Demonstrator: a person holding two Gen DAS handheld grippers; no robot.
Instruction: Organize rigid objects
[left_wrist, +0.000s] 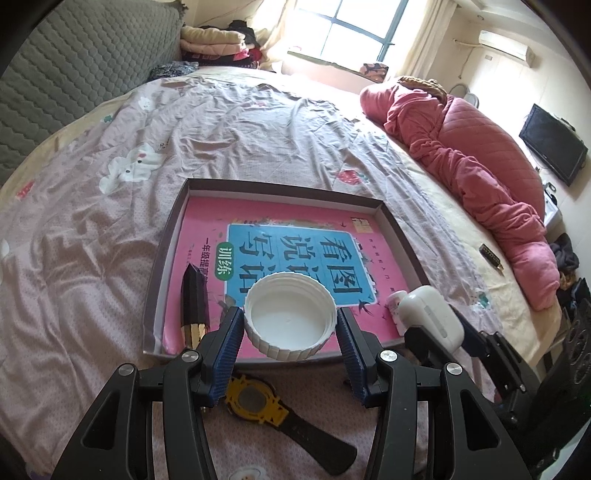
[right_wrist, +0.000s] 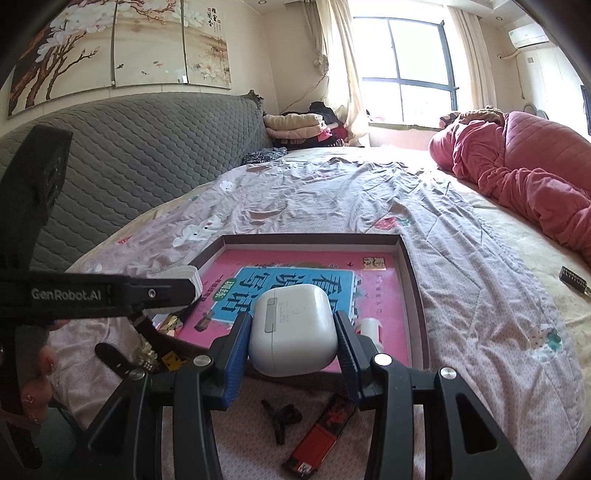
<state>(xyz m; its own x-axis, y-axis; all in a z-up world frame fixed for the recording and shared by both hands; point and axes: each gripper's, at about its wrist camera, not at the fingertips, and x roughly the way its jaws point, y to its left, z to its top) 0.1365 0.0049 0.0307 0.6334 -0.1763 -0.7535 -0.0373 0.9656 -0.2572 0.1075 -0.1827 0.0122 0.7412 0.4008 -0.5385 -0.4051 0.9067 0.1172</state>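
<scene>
left hand-held gripper (left_wrist: 290, 325) grips a white jar lid (left_wrist: 290, 319) open side up, pads clamped on its rim, over the near edge of a shallow box tray (left_wrist: 173, 236) w/ a pink book (left_wrist: 207, 229) inside, on the bed (left_wrist: 92, 221). right hand-held gripper (right_wrist: 293, 338) clamps a white earbud case (right_wrist: 293, 328) over the tray's near edge, at 3 o'clock of the lid. dark lipstick (left_wrist: 194, 310) lies in the tray at 9 o'clock of the lid; yellow watch (left_wrist: 255, 400) on the bed at 6 o'clock.
</scene>
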